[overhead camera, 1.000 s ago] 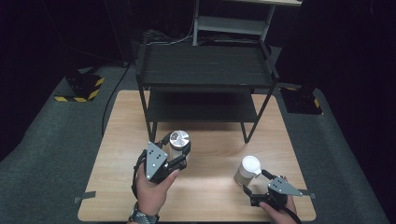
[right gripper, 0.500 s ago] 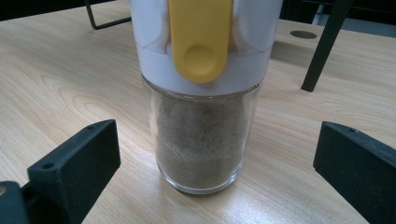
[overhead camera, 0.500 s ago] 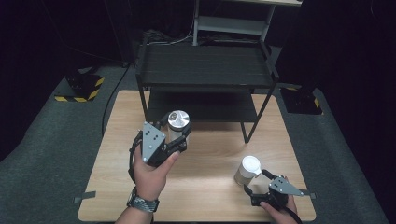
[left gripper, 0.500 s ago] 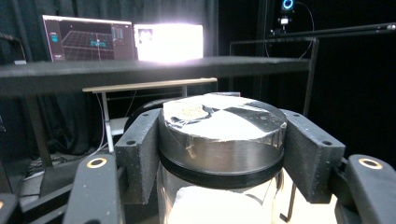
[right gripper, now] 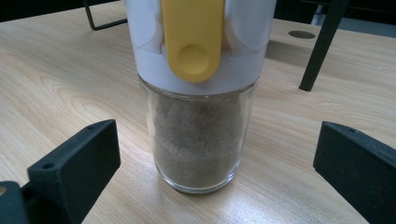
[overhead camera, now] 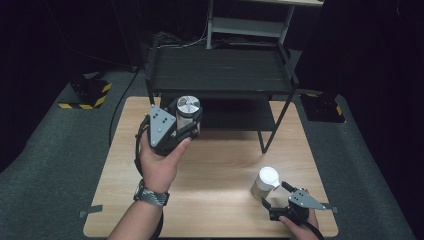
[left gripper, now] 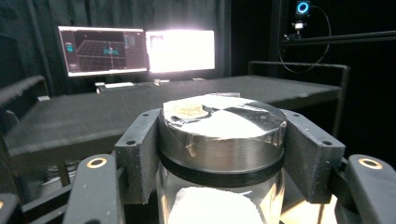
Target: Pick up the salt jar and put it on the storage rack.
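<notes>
Up goes the left gripper since a second ago: it was low over the worktop then, and now it's carrying the steel-lidded jar up off the wood, toward the far edge where the black rack stands. Its jaws are pinching the jar just under the lid, same as before. The right gripper hasn't budged; it sits at the near right corner with its jaws spread either side of the white-capped jar, not touching it.

Best guess is the steel-lidded jar is headed for one of the rack's shelves, since it's now about level with the top one. So the lift looks done and the placing isn't.

As for what each camera adds: the high view gives the layout, both jars and both hands, but the grip itself is just a dark blob there. The left gripper view shows it properly, the jaws' pads pressed on the jar's neck on both sides, something white inside the glass, and the rack's top shelf right ahead with lit monitors behind it. The right gripper view shows the other jar is glass, half full of brownish powder, with a yellow tab on its white cap, and a clear gap between it and each jaw.
</notes>
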Action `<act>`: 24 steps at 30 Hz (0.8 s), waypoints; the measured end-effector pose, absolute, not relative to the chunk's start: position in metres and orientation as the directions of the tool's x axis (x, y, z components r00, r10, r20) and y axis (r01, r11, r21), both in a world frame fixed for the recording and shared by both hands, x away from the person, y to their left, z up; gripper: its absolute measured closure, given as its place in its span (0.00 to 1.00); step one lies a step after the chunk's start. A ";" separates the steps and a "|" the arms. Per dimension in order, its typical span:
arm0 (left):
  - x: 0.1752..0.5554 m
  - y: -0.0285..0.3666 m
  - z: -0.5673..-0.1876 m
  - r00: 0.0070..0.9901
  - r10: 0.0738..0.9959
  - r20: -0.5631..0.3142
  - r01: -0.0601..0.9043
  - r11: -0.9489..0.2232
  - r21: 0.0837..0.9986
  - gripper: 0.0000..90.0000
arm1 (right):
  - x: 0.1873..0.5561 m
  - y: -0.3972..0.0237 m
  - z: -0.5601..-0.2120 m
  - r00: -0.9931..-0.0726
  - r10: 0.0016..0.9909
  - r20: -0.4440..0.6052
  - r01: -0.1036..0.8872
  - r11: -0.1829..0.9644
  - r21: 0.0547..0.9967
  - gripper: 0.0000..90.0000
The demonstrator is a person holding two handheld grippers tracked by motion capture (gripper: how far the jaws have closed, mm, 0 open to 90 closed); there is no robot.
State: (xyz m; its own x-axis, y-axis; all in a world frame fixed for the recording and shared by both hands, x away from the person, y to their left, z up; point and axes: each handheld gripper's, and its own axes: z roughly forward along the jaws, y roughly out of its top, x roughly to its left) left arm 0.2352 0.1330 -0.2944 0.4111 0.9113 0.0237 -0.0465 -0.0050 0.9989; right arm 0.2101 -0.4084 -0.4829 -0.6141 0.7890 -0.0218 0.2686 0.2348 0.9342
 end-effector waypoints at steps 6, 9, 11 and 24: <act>0.244 0.130 -0.279 0.406 0.913 0.044 -0.063 -0.021 0.998 0.39 | 0.210 -0.409 -0.483 -0.609 0.793 -0.019 0.272 0.231 0.934 0.00; 0.248 0.129 -0.272 0.403 0.914 0.048 -0.067 -0.023 0.998 0.39 | 0.210 -0.410 -0.483 -0.609 0.793 -0.016 0.272 0.228 0.935 0.00; 0.254 0.127 -0.265 0.400 0.916 0.042 -0.067 -0.016 0.998 0.39 | 0.210 -0.410 -0.483 -0.608 0.794 -0.015 0.272 0.226 0.935 0.00; 0.278 0.117 -0.237 0.362 0.932 0.027 -0.078 0.002 0.997 0.39 | 0.209 -0.411 -0.484 -0.610 0.792 -0.015 0.268 0.225 0.937 0.00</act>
State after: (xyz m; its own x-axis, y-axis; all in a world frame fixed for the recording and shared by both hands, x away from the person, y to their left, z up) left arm 0.2782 0.1172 -0.2374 0.3620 0.9318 0.0266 -0.0784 0.0020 0.9969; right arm 0.2093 -0.4106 -0.4838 -0.6103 0.7920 -0.0155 0.2681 0.2249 0.9368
